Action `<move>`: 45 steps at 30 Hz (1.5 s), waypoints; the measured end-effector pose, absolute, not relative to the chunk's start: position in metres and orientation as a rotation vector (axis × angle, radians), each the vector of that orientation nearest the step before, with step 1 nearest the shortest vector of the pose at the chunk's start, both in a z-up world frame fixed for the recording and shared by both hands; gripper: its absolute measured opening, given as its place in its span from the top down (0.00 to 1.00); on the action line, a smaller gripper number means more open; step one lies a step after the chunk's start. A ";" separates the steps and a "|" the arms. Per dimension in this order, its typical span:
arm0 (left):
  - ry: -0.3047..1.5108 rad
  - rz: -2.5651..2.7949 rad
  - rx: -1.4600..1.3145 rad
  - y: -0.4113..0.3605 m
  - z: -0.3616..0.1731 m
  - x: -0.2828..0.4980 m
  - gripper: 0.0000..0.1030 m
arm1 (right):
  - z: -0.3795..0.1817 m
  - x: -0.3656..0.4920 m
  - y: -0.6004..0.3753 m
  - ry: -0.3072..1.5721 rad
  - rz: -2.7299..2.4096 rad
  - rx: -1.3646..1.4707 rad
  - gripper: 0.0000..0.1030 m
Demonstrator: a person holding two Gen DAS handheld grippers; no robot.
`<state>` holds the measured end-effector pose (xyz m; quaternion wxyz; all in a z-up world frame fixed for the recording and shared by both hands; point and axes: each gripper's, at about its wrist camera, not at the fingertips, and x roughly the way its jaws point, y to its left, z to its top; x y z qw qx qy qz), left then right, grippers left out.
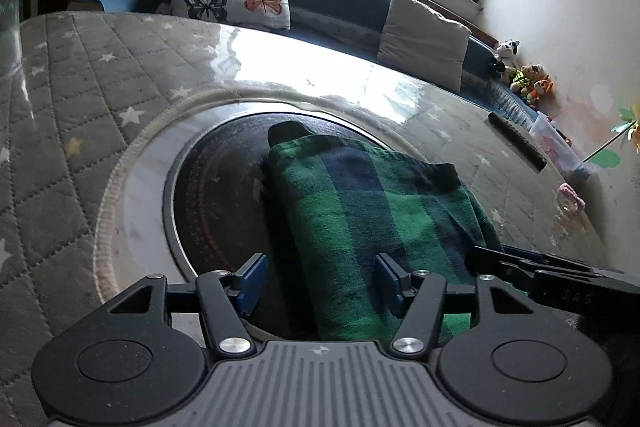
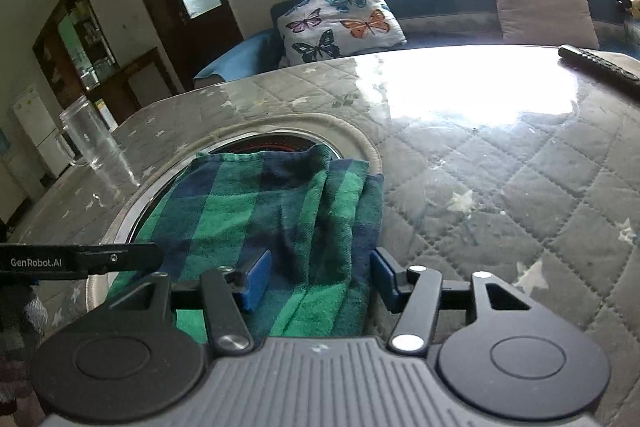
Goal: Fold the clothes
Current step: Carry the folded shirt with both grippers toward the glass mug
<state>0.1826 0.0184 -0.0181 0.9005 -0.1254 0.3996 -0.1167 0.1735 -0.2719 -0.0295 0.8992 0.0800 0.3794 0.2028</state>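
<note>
One glass mug [image 2: 94,143] stands near the surface's [image 2: 500,187] left edge; a swung sleeve could topple it. One green checked garment [image 1: 372,219] lies mid-surface over the round inset, partly folded. Left tongs [image 1: 320,285] and right tongs [image 2: 320,277], both wide and empty, could snag loose layers. One remote [image 2: 596,65] lies far right.
</note>
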 end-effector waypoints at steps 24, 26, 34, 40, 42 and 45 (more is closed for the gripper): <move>0.853 -0.301 -0.264 0.010 -0.021 0.177 0.58 | -0.031 0.157 -0.283 0.803 0.449 0.256 0.73; 0.850 -0.300 -0.262 0.009 -0.022 0.177 0.59 | -0.032 0.157 -0.282 0.801 0.447 0.261 0.71; 0.815 -0.285 -0.286 0.020 -0.012 0.162 0.78 | -0.022 0.143 -0.272 0.792 0.468 0.263 0.84; 0.784 -0.250 -0.307 0.046 -0.003 0.133 0.79 | -0.008 0.131 -0.245 0.781 0.521 0.227 0.84; 0.773 -0.232 -0.315 0.059 0.000 0.122 0.79 | -0.003 0.128 -0.232 0.781 0.545 0.212 0.84; 0.750 -0.196 -0.329 0.082 0.006 0.108 0.79 | 0.005 0.126 -0.207 0.783 0.587 0.186 0.84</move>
